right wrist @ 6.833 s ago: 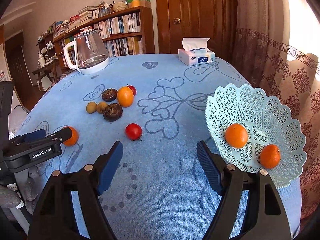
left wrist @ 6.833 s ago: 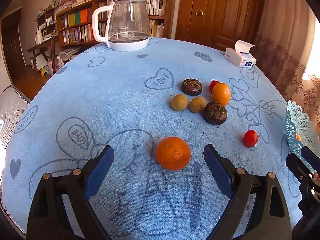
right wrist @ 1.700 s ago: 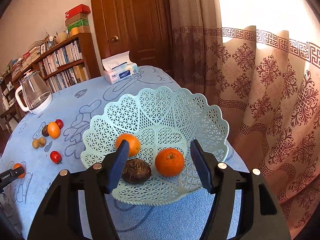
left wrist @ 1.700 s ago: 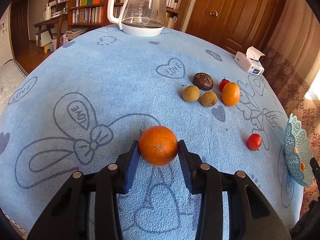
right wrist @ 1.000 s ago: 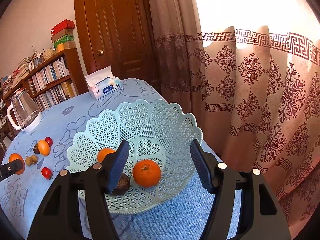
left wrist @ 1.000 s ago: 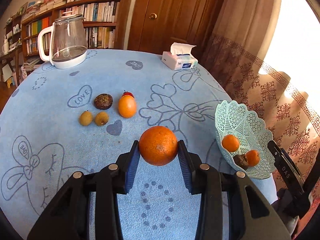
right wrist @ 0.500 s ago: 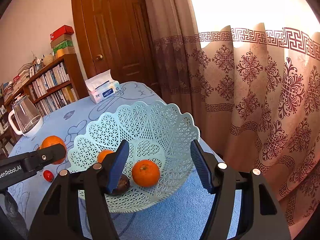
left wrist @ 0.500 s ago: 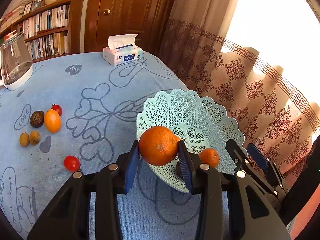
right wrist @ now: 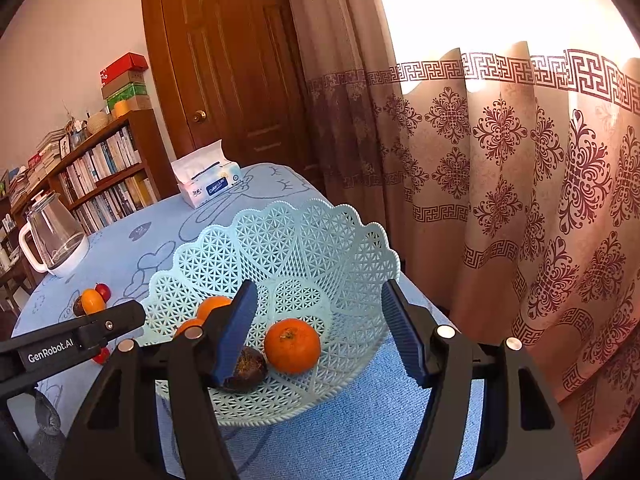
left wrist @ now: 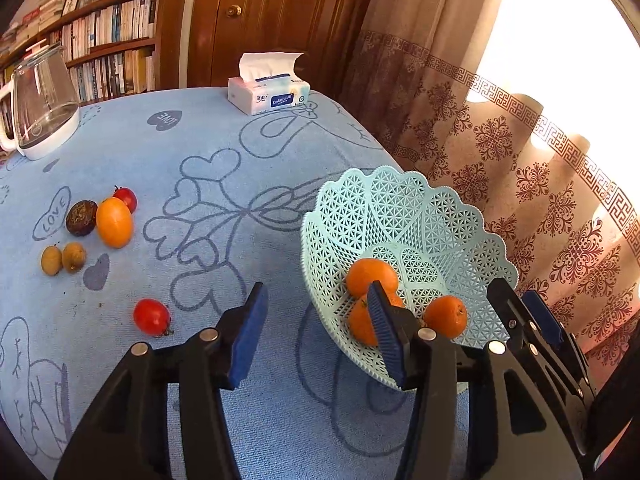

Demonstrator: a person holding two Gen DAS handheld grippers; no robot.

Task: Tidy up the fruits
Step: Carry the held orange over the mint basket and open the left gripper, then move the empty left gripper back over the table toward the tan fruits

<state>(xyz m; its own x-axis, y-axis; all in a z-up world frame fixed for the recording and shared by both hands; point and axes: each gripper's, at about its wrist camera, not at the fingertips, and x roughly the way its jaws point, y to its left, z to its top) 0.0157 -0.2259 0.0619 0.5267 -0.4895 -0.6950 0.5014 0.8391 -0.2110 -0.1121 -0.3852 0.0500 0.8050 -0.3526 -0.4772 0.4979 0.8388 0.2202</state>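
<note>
A pale green lattice basket [left wrist: 404, 216] stands near the table's right edge and holds three oranges and a dark fruit [right wrist: 248, 366]. One orange [left wrist: 360, 322] lies just behind the right finger of my left gripper [left wrist: 316, 294]. That gripper's jaws are opening, with nothing between them. My right gripper [right wrist: 320, 292] hangs open over the basket [right wrist: 360, 220], above another orange [right wrist: 292, 346]. On the blue cloth to the left lie a red tomato [left wrist: 151, 317], an oval orange fruit [left wrist: 114, 222], a dark fruit [left wrist: 81, 212], a small red one [left wrist: 126, 199] and two brownish ones [left wrist: 51, 260].
A tissue box [left wrist: 268, 94] sits at the table's far side and a glass kettle [left wrist: 44, 116] at the far left. A patterned curtain [right wrist: 520, 200] hangs close behind the basket. Beyond the table stand a wooden door and bookshelves.
The left gripper's jaws have spread and let go of the orange, which now lies in the basket. The right gripper has stayed where it was.
</note>
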